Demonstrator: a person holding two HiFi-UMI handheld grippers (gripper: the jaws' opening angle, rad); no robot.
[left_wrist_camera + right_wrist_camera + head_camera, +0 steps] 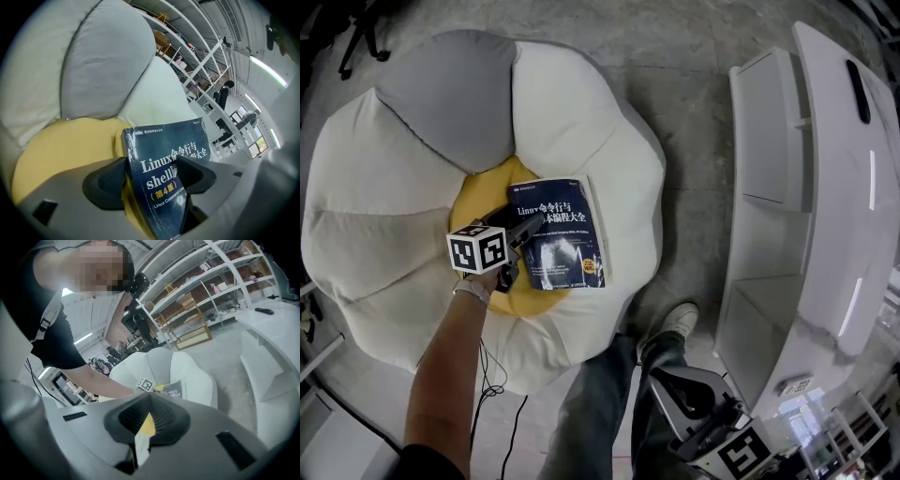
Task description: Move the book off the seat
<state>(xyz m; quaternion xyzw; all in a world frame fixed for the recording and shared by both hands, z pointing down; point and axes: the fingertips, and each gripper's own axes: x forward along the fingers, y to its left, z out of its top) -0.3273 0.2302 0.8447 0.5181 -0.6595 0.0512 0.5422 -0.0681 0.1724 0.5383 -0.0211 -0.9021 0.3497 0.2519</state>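
I have the left gripper (517,251) at the near edge of the book (558,234), which lies cover-up on the seat (356,187), partly over its yellow centre (502,178) and partly over a white petal. From the head view the marker cube (478,251) covers most of the jaws, so I cannot read the grip there. The left gripper view settles it. One pad sits against the spine side and the other lies on the dark blue cover, with no gap showing at either, so I take the jaws as clamped on the book. The right-hand pad hides part of the title, and the book's lower end is cut off by the frame. A yellowish strip runs along the book's lower left edge; I cannot tell whether it is pages or cushion.

The right gripper (680,394) hangs low at my right, well apart from the seat, beside my leg and shoe (675,323). Only its upper part and its own cube (742,454) are in frame. In the right gripper view its jaws meet at the tips. A thin yellow and white sliver (143,432) shows in the seam below them, and I cannot make out what it is.

A white shelf unit (769,141) stands to the right of the seat, cropped by the picture edge. A thin cable (492,375) runs along under my left forearm. The background racks (201,70) are too small and distorted to read.
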